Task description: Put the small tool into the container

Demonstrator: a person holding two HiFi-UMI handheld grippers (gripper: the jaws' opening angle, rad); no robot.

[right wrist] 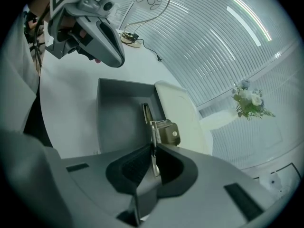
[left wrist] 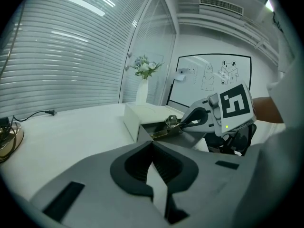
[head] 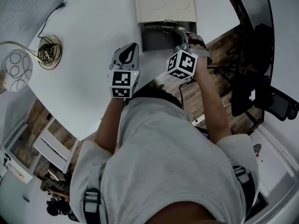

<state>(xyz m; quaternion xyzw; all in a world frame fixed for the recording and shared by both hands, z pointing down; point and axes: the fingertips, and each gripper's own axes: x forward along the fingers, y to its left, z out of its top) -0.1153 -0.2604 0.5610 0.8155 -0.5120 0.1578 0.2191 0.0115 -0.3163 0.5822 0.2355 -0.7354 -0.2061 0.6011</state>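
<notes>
Right hand-held gripper (right wrist: 153, 151) nearly shut, pinching tool (right wrist: 164, 132) by its thin end over open container (right wrist: 116, 120) on desk (right wrist: 66, 103); left hand-held gripper (left wrist: 152, 144) shut, empty; tool prob light, stiff, slick metal, so grip flat shank firmly

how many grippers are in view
2. The left grey two-jaw gripper hangs over the round white table, jaws together and empty. The right grey gripper is over the open grey tray-like container, shut on a small metal tool. None appears hidden.
</notes>
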